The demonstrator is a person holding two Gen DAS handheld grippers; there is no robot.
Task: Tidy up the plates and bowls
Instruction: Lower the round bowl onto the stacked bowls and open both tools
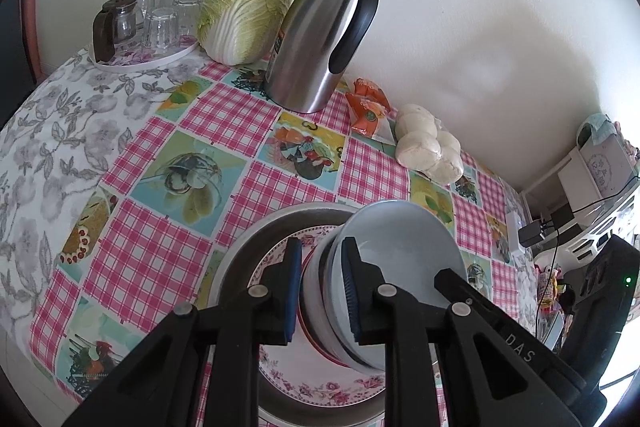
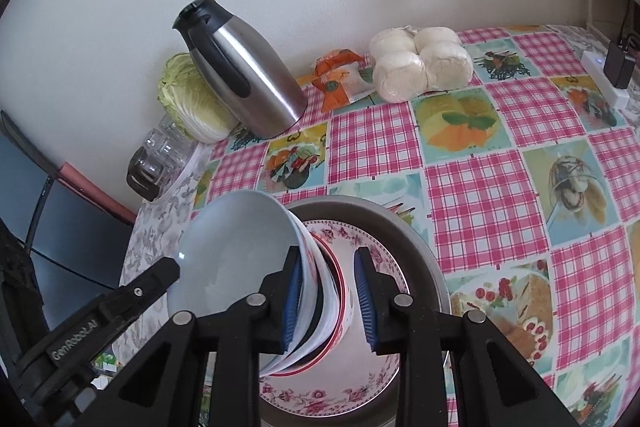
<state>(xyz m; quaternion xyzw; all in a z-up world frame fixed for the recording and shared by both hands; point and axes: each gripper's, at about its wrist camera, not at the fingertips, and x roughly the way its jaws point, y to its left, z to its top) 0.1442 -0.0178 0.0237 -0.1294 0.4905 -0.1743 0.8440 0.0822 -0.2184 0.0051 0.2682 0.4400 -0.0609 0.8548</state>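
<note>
A stack of nested bowls [image 1: 400, 251] [image 2: 236, 251], grey-blue on top of white ones with red rims, stands on a pink floral plate [image 1: 320, 383] [image 2: 320, 393] inside a round metal pan [image 1: 256, 239] [image 2: 420, 247]. My left gripper [image 1: 323, 291] is shut on the stack's wall, one pad inside the top bowl and one outside. My right gripper [image 2: 328, 299] straddles the opposite wall: its left pad lies against the bowls, while its right pad stands a little off, so it is open. Each view shows the other gripper's finger [image 1: 452, 281] [image 2: 160, 275] at the bowl rim.
On the checked tablecloth by the wall stand a steel thermos jug [image 1: 324, 39], a cabbage [image 1: 244, 11], a tray of glasses with a small pot [image 1: 160, 19], orange packets [image 1: 368, 107] and a bag of white buns [image 1: 428, 147]. A power strip [image 2: 604, 79] lies far right.
</note>
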